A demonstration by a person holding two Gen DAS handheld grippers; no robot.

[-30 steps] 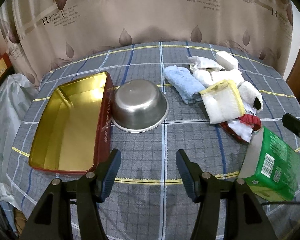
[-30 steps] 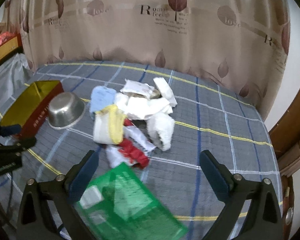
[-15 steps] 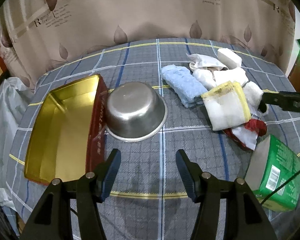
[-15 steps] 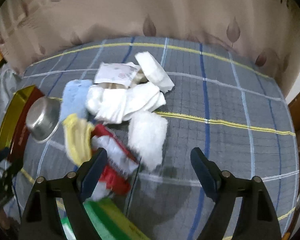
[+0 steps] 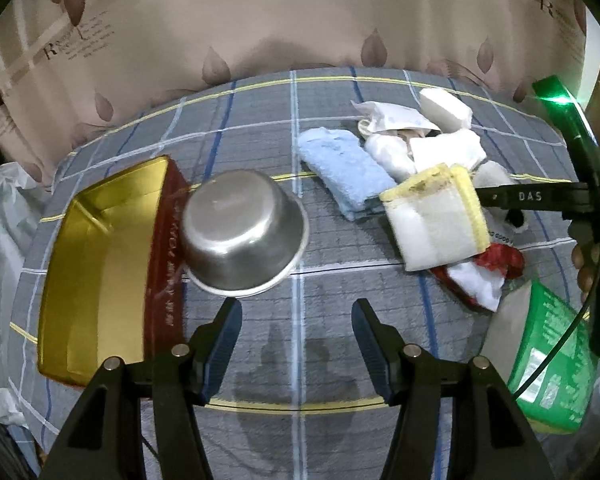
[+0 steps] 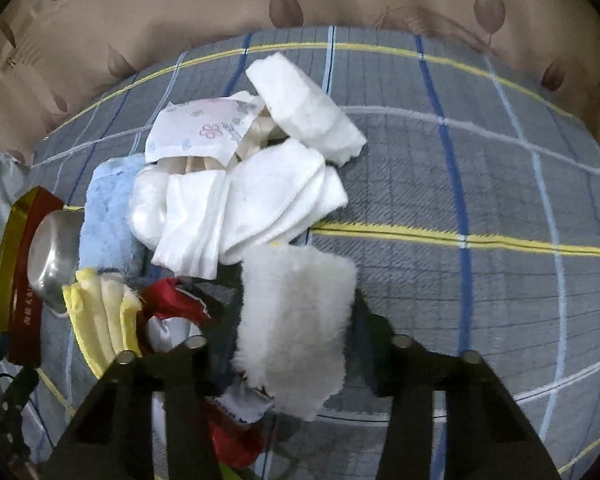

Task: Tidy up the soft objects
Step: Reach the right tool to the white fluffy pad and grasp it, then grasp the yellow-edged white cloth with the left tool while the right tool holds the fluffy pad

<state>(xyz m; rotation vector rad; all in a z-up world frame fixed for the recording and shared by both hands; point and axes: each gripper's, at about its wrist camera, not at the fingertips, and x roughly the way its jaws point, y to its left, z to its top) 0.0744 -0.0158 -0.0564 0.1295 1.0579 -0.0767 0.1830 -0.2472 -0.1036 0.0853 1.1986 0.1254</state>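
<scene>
A pile of soft things lies on the plaid tablecloth: a fluffy white cloth, a light blue towel, a yellow-edged white cloth, white pads, a floral packet and a red-and-white item. My right gripper is open, its fingers on either side of the fluffy white cloth; it also shows in the left wrist view. My left gripper is open and empty over bare cloth in front of the steel bowl.
An open gold-lined red tin lies at the left beside the upturned steel bowl. A green tissue pack stands at the right front. A leaf-print curtain hangs behind the table. A white plastic bag sits at the far left.
My right gripper has dropped forward and down onto the pile, and its fingers now straddle the fluffy white cloth. My left gripper has shifted slightly; the bowl and tin look nearer.
</scene>
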